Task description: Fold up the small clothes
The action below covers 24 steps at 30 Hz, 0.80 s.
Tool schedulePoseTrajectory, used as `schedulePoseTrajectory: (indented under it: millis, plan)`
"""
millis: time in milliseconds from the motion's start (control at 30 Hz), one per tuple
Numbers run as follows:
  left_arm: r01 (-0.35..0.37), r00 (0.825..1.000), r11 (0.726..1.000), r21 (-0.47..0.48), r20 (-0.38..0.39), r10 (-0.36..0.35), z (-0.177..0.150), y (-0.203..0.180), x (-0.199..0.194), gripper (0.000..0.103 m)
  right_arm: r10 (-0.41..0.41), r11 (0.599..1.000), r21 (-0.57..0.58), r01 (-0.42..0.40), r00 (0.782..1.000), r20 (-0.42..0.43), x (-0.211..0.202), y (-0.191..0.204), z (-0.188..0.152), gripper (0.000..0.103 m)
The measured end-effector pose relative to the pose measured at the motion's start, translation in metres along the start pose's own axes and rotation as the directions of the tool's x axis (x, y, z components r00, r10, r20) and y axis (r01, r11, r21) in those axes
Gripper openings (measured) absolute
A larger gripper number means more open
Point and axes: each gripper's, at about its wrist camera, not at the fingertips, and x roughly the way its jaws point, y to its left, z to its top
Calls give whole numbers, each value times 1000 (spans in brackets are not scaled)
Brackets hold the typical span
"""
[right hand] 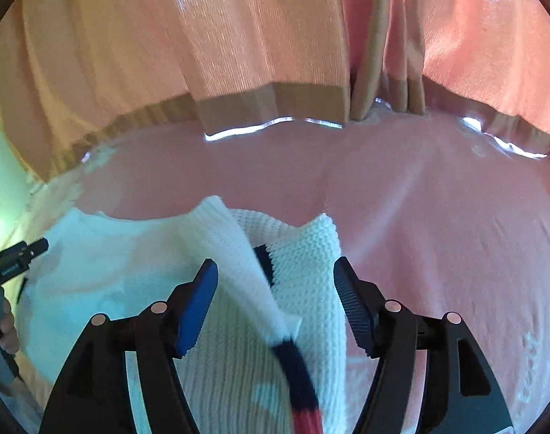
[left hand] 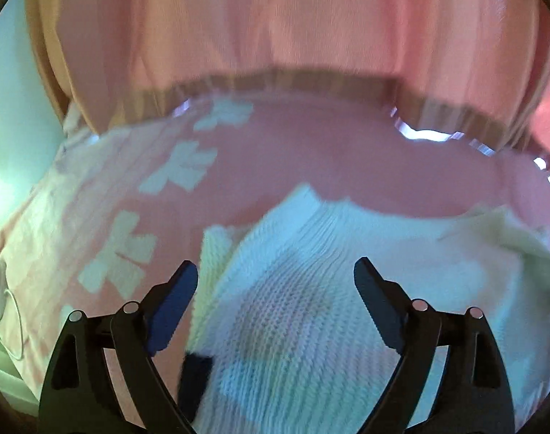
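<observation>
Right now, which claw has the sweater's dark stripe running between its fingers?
The right claw: the white knit sweater with its navy stripe lies there; the left claw frames mainly white knit.

A bed with a pink cover [left hand: 347, 152] carries everything. A white knit sweater [left hand: 311, 307] lies directly on the cover, spread but partly folded. Left of the sweater the cover has pale cross-shaped patterns [left hand: 184, 166]. Further left of the sweater lies a white cable [left hand: 14, 325].
</observation>
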Motion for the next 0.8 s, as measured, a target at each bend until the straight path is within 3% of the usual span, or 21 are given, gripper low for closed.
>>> schedulePoseTrajectory:
  millis: [133,167,300,400,467,500,600,633,667,733,800]
  plan:
    - [17,995,1000,-12,-99,-19,-5,3,30,62,39,999,36,-35,994,-103,24,-2,-9,64]
    - [18,996,1000,-13,-93,-19,-5,4,30,55,56,998,39,-52,993,-103,22,0,-10,64]
    - [34,995,998,-44,-91,-38,-1,9,27,47,99,994,-45,-100,995,-24,-4,17,-14,70]
    - [8,994,999,-41,-107,-12,-3,13,34,28,33,993,-112,-40,998,-62,9,28,-17,71]
    - [11,994,999,-51,-104,-16,-1,17,37,8,-11,993,-115,-2,993,-116,27,30,-16,9]
    - [23,996,997,-72,-90,-29,2,21,34,8,5,996,-83,-14,994,-109,26,28,-13,7]
    - [52,998,991,-126,-32,-57,12,30,21,7,81,997,3,-81,996,40,-9,14,1,7]
    - [47,998,989,-138,-30,-52,15,32,21,7,62,998,27,-64,996,58,-12,5,4,7]
    - [29,998,989,-144,-46,-36,15,35,27,7,38,998,56,-40,999,23,-4,-4,5,9]
    - [-2,994,989,-149,-112,-14,11,37,48,8,3,986,166,27,984,-178,37,-29,-6,11]
    - [-17,995,989,-147,-100,2,9,35,49,8,5,982,185,23,989,-149,29,-29,-5,12]
